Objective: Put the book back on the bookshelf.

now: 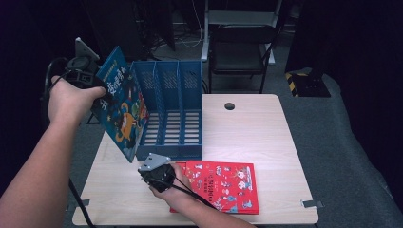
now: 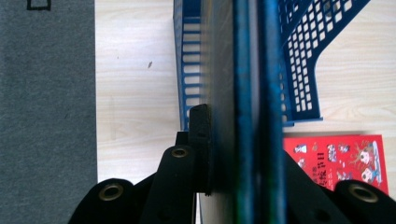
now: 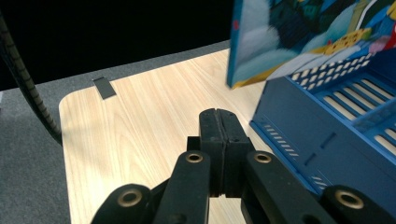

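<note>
Left gripper (image 1: 97, 92) pinching the blue picture book (image 1: 121, 109) at the file rack's (image 1: 168, 111) nine o'clock, not yet slotted; right gripper (image 3: 218, 122) pressed together, red book (image 1: 221, 185) still flat.

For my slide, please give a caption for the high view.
Left gripper holds blue book beside blue file rack; red book lies flat.

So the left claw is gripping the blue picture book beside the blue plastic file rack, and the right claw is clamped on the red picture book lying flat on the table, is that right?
Not quite. The right claw is shut on nothing; the right gripper view shows its jaws pressed together over the bare light wooden table. The red picture book lies flat beside that hand. The rest holds: the left claw grips the blue picture book beside the blue plastic file rack.
</note>
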Demonstrator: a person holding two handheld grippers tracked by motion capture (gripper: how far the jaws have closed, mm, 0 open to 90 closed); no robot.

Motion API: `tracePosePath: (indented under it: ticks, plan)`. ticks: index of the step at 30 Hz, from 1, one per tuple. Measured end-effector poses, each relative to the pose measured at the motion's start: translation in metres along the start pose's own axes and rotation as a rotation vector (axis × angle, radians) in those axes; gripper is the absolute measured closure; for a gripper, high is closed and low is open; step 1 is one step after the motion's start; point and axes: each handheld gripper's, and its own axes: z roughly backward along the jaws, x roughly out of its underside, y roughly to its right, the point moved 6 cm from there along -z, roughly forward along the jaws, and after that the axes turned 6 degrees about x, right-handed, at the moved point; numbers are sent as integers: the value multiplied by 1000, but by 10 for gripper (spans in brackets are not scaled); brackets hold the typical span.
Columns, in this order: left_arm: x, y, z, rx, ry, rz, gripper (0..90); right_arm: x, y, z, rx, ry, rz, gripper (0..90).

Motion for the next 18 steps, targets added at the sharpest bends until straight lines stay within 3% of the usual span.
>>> tracePosePath:
  ticks: [6,18]
  plan:
    - [-10,4,-5,-12,8,1,829,9,9,12,14,15,32,891]
    - [-24,8,-18,-21,-16,14,829,33,21,29,23,-7,-7,872]
